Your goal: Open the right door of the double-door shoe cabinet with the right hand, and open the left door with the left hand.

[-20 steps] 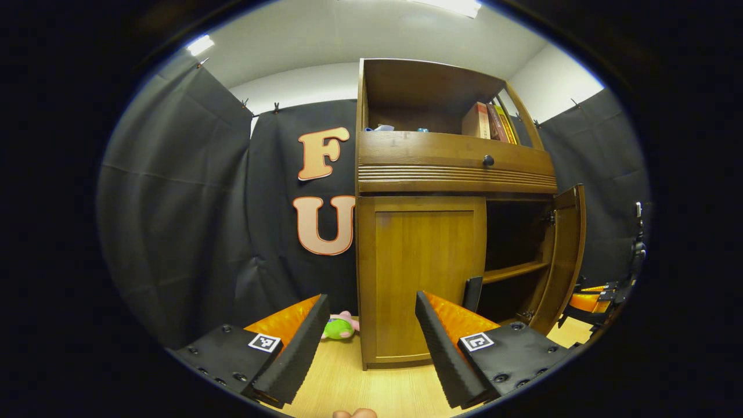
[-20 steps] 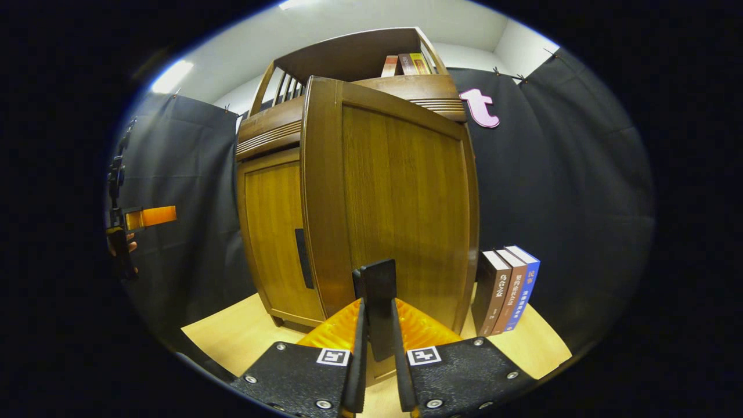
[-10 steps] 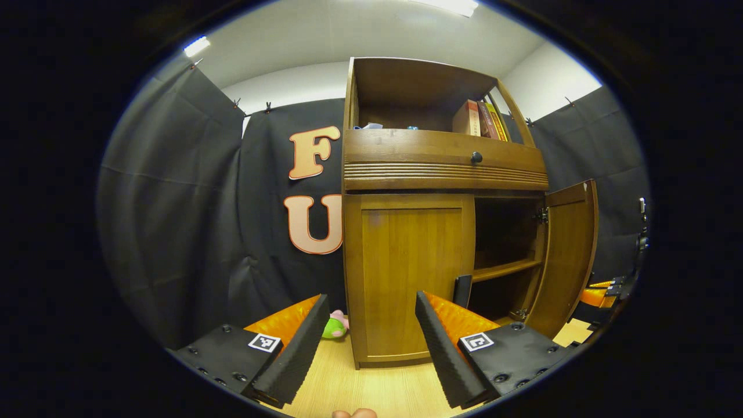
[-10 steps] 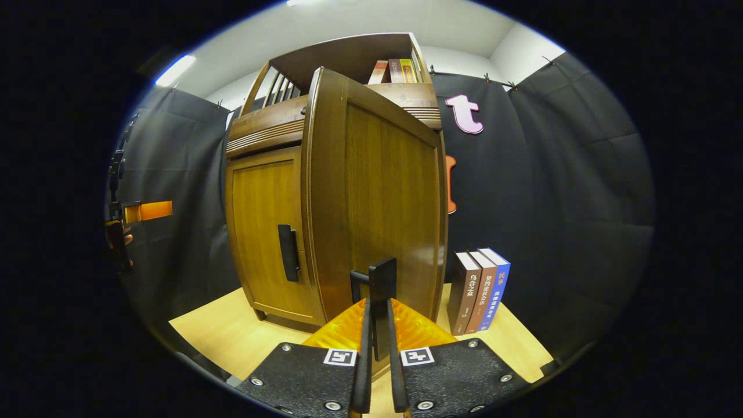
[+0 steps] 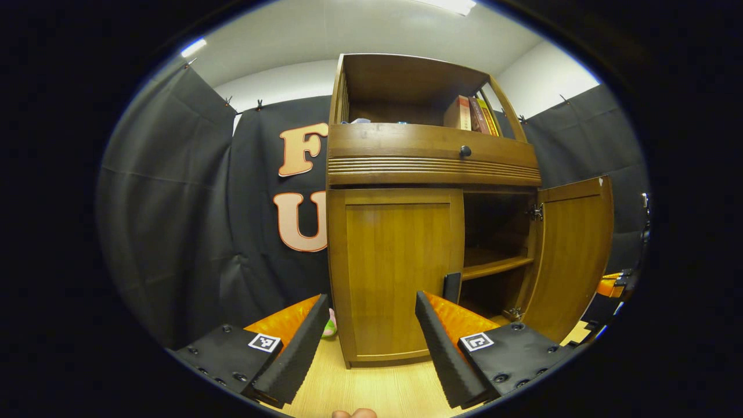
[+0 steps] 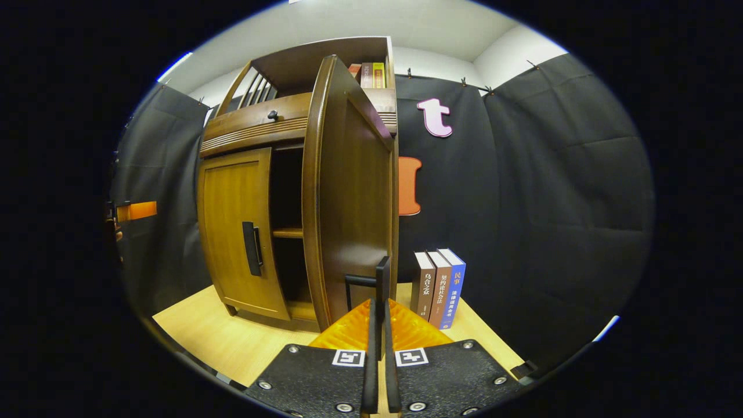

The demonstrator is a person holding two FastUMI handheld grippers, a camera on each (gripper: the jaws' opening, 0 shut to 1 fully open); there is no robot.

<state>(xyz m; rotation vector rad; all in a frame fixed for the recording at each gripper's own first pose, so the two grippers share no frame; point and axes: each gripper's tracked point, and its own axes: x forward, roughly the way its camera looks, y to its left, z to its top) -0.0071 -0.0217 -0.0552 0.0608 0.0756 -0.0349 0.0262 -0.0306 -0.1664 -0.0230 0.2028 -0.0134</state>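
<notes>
Both views face the shoe cabinet [image 5: 429,174] [image 6: 255,133] low, near, from opposite sides.

The left gripper [image 5: 368,342] is standing with its fingers spread wide, facing the closed left door [image 5: 397,273] of the shoe cabinet [image 5: 432,157] across a bare strip of counter [image 5: 371,389]. Nothing is lying between the gripper and the door's handle [image 5: 451,287], which is sitting at the door's right edge. The right door [image 6: 354,197] is standing swung out toward the counter's right edge, with its handle [image 6: 380,290] clamped between the right gripper's [image 6: 378,354] fingers. Three upright books [image 6: 438,287] are standing near the counter's back right corner, just beside the open door and blocking further swing. A plush toy [image 5: 329,326] is lying at the cabinet's left side.
</notes>
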